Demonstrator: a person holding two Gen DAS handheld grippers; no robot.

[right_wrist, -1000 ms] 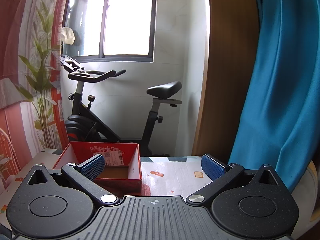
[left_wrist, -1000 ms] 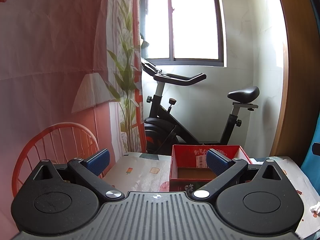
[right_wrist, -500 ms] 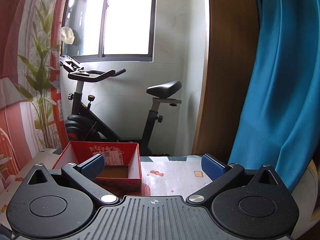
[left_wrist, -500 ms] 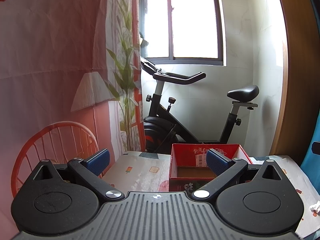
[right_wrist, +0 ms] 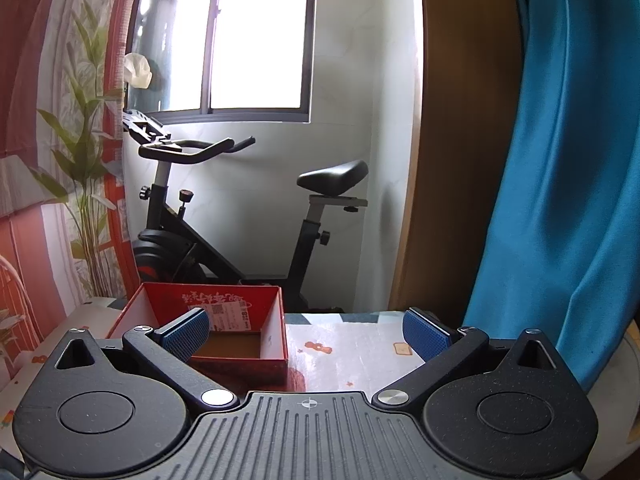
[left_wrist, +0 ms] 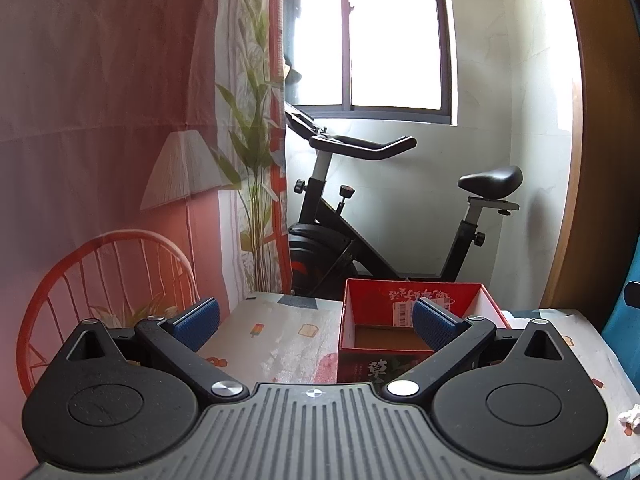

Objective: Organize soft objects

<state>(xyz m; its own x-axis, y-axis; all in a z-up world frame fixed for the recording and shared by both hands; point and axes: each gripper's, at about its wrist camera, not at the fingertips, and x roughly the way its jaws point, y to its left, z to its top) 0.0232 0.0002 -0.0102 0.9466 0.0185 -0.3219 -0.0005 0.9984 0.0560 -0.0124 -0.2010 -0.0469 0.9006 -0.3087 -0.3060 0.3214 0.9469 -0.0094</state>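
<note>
An open red cardboard box point(left_wrist: 384, 304) stands on the table, empty as far as I see; it also shows in the right wrist view point(right_wrist: 276, 332). My left gripper point(left_wrist: 316, 322) is open and empty, held above the table just before the box, its right pad in front of the box. My right gripper point(right_wrist: 306, 334) is open and empty, the box at its left finger. A small white crumpled soft object point(left_wrist: 631, 420) lies on the table at the far right of the left wrist view.
The table point(left_wrist: 280, 340) has a patterned cloth, also in the right wrist view point(right_wrist: 352, 348). An exercise bike point(left_wrist: 360, 220) stands behind it under the window. A printed curtain point(left_wrist: 100, 120) hangs left, a blue curtain point(right_wrist: 560, 160) right.
</note>
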